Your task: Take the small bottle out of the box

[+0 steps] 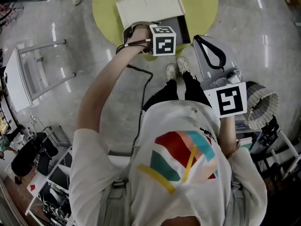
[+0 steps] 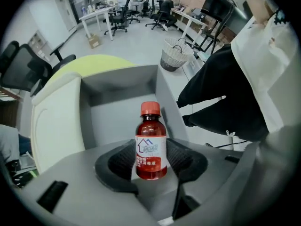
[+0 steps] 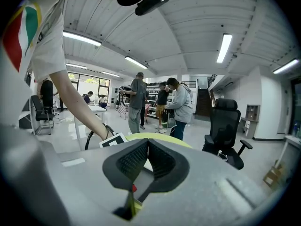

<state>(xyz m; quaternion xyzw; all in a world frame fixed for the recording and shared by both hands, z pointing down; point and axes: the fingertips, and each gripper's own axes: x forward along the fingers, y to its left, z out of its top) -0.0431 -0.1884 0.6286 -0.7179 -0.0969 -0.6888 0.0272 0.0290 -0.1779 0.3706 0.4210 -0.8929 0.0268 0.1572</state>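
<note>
One small bottle (image 2: 151,142), house-logo label (image 2: 150,148)

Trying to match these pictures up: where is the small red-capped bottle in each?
Head view: not visible; the left gripper over the box hides it.
Left gripper view: centre, small bottle held between the jaws.
Right gripper view: not made out.
Shared landmark: yellow-green round table.

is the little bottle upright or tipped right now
Upright: the small bottle stands with its red cap on top, clamped between the jaws of the left gripper.
</note>
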